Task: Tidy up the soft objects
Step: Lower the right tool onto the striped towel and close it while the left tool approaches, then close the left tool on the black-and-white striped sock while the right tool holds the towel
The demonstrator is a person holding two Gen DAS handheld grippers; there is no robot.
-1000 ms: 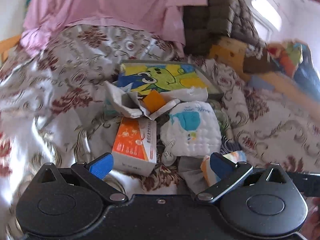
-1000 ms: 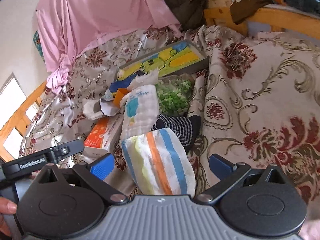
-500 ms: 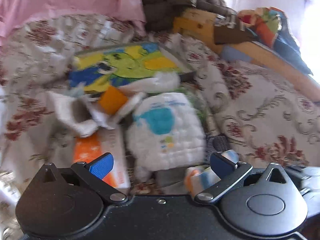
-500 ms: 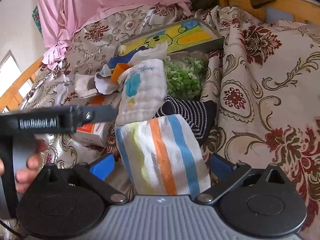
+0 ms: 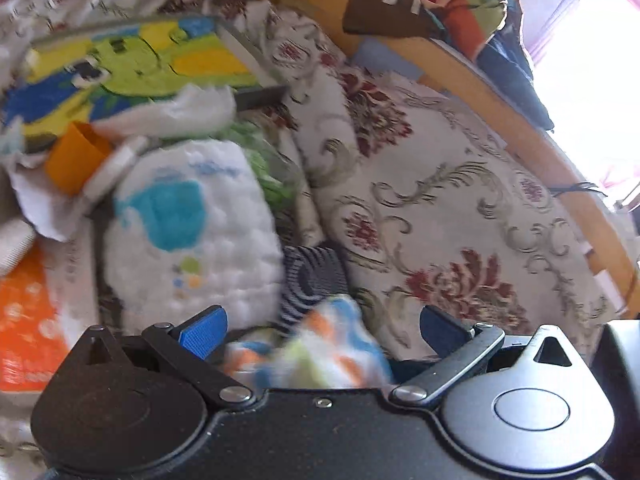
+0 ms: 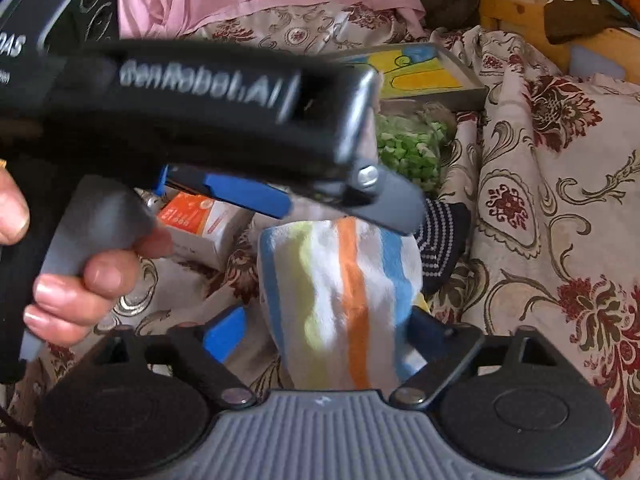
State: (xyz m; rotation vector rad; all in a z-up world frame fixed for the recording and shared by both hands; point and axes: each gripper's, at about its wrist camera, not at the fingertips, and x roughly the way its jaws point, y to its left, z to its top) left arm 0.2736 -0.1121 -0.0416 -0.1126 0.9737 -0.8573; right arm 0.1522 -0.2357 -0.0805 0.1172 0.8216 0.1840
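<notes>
**Both grippers at striped towel**

L gripper [image 5: 322,326]: jaws wide, striped towel [image 5: 316,356] between, blurred. R gripper [image 6: 326,330]: jaws apart w/ towel [image 6: 340,300] between; contact unclear. L tool hides much of R view. Clear bag [image 6: 408,148] holds green bits. Towel: white w/ blue, yellow, orange stripes, on floral bedspread [image 6: 540,184] beside dark striped sock [image 6: 444,236].

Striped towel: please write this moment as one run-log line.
right gripper: open, around striped white-orange-blue towel | left gripper: open, over same towel | towel: on floral bedcover
</notes>
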